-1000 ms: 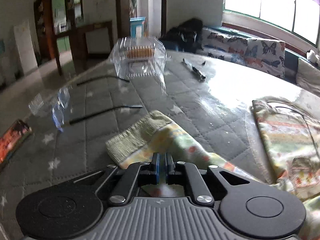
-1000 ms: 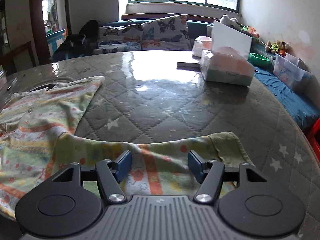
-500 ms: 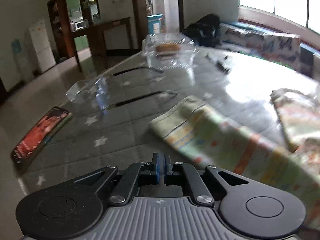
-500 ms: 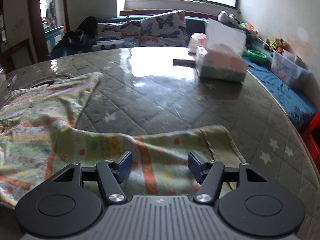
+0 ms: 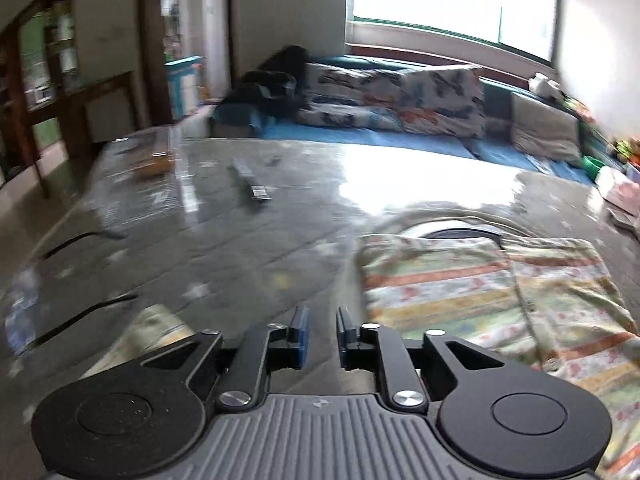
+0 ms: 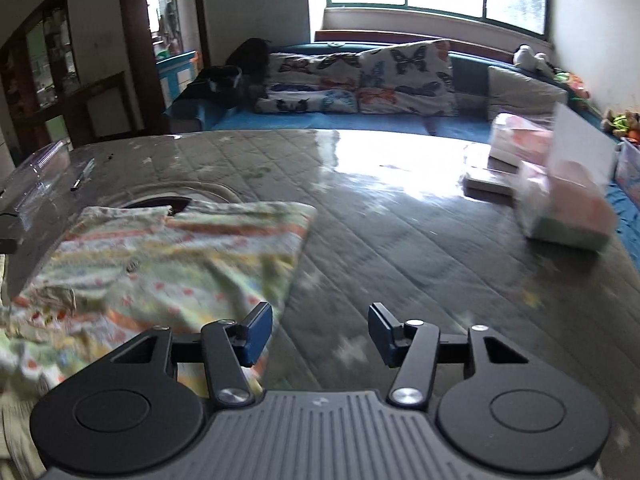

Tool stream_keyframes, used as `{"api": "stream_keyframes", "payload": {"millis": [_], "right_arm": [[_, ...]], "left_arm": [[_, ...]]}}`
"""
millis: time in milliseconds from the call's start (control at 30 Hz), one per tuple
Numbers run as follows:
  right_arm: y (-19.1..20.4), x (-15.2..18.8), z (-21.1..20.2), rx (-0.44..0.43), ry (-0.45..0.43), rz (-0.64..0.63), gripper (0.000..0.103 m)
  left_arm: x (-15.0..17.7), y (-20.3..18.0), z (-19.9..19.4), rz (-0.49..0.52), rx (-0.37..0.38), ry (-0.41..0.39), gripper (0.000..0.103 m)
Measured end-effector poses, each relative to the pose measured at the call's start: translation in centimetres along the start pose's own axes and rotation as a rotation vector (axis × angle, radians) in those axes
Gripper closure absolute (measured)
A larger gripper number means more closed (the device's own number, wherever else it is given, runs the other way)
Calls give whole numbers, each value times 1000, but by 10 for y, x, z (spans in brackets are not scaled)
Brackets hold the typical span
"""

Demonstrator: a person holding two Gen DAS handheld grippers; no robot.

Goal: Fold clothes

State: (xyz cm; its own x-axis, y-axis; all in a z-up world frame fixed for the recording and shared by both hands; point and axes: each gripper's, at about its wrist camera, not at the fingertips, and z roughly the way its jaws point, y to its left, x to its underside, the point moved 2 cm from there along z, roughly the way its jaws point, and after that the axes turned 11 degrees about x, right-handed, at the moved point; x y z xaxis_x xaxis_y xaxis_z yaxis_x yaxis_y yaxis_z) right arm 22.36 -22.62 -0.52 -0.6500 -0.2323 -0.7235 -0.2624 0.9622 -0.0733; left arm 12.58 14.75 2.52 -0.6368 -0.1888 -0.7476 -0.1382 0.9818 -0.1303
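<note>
Garment (image 5: 496,296) flat on table (image 5: 248,248), both tongs empty

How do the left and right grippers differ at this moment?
The left gripper has a narrow gap between its jaws, which are opening; the right gripper has a much wider gap, and its jaws are closing. The left sits beside the striped garment, over the quilted table; the right's left jaw overlaps the garment's edge. Both hold nothing.

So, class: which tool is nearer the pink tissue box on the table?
Right. The right tool has the pink tissue box ahead to its right; the left tool is beyond the garment, box unseen.
</note>
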Motion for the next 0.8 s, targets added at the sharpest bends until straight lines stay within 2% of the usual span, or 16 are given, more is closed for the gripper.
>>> {"api": "stream_keyframes", "payload": {"millis": [167,367,633,667,700,800], "right_arm": [[19,-20,28,-38,16,-2,55],[32,-34,59,-45,36,-10,58],[41,-39,81,-68,58,-18,71],[43,-40,82,-69,58,-22,72],[45,-40,83,-69,54,-28,78],[46,-42,83,-70,50,-29,96]], "left_arm": [[-15,-19,39,59,36,33,75],[-25,-20,80,73,46,74,75],[-27,-19,103,89,65,103,77],[-28,-20,104,97,70,104,79],[-29,-21,106,105,73,106,86],[-34,-23,111,119,83,104,98]]}}
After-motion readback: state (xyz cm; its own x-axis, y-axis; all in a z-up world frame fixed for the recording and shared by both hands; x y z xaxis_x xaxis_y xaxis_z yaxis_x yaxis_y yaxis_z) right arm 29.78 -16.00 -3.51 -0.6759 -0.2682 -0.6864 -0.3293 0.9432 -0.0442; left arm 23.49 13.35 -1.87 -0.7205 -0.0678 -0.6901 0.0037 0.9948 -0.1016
